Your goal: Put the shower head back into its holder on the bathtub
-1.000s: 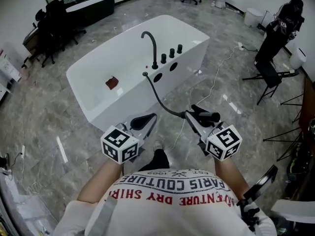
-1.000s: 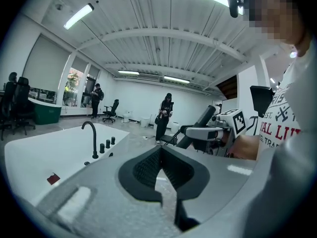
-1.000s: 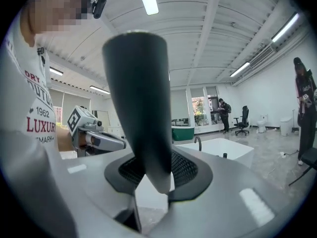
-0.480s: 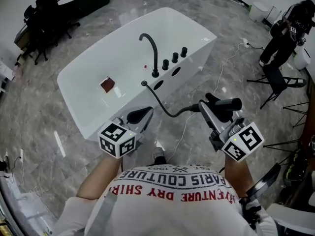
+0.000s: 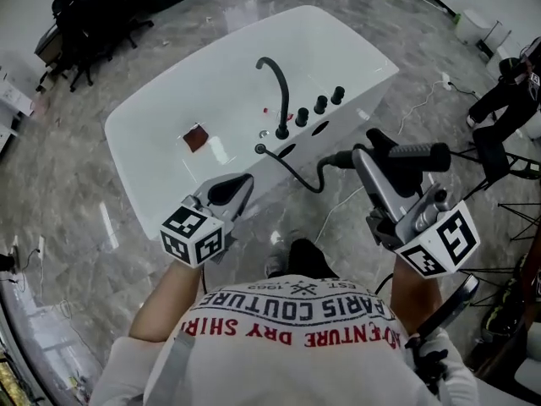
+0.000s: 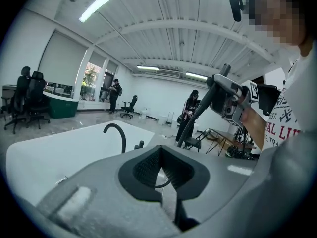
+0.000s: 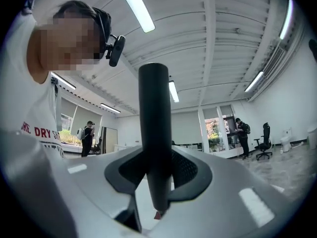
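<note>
- A cluster of black office chairs (image 5: 80,11) stands on the marble floor (image 5: 59,193), well apart from the bathtub's far-left corner.
- The left gripper (image 5: 243,181) hangs just outside the bathtub (image 5: 161,121), at its near long side. Its jaws are pressed together with nothing between them, and they aim toward the tub's tap end.
- A small red-brown square (image 5: 196,137) lies on the tub's white bottom, left of the faucet.
- The black gooseneck faucet (image 5: 275,87) rises from the tub's near edge and arches over the basin.
- A row of black knobs (image 5: 320,105) sits on that same edge, just right of the faucet.
- The black hose (image 5: 297,174) leaves the tub's edge by the foot of the faucet, sags down outside the tub wall and climbs to the right.
- The shower head (image 5: 410,154) is outside the tub, off to the right of the knobs and clear of the tub wall, lying crosswise in the head view.
- The right gripper (image 5: 368,154) is clamped on the shower head's dark handle, which stands across its pads in the right gripper view.
- A person in dark clothes (image 5: 511,91) is by the tripods, well apart from the tub's right end.
</note>
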{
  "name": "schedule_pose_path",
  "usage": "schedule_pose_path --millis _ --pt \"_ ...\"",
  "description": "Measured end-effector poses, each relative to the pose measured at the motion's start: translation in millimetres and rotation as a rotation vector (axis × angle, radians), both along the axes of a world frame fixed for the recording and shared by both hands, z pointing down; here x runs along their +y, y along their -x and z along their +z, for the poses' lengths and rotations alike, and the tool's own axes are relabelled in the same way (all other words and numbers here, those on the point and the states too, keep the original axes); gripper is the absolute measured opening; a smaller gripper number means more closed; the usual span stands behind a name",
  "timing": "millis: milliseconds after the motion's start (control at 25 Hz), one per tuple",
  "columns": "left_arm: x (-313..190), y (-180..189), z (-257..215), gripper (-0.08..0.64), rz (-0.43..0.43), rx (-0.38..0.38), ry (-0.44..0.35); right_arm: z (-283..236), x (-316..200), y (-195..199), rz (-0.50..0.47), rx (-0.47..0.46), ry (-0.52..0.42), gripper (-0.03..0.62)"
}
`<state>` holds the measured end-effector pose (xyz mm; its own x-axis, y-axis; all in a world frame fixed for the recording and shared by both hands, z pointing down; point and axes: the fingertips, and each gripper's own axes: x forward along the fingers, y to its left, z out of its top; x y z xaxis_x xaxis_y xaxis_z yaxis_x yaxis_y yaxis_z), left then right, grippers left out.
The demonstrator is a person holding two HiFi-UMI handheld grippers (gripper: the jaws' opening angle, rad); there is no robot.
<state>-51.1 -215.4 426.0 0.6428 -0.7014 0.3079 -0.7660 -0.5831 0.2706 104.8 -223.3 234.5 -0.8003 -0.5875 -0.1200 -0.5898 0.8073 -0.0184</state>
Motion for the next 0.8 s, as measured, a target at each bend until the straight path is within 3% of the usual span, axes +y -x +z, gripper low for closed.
schedule_pose_path --millis 400,520,640,680,800 --pt "-39.0 17.7 -27.5 0.003 -0.112 -0.027 -0.042 -19.2 -64.1 31.3 -0.16 -0.036 -0.007 0.12" --pt "-41.8 16.3 -25.8 0.003 -0.082 -0.032 -0.065 -34.8 -75.5 42.2 -0.194 -0.041 -0.008 0.12" --pt "-47.0 14.7 -7.9 0.008 -0.021 -0.082 -0.09 -49.4 -82.9 59.0 -0.207 -0.026 -0.028 0.12" --pt "-48.3 9.6 4.5 0.112 0.003 -0.092 -0.079 -50.3 -84.2 61.4 -0.206 -0.017 -0.031 0.12" --pt "-50.9 -21.6 53.1 0.186 0.1 -0.109 -0.019 -45.5 -86.9 61.7 -0.2 0.018 -0.023 0.12"
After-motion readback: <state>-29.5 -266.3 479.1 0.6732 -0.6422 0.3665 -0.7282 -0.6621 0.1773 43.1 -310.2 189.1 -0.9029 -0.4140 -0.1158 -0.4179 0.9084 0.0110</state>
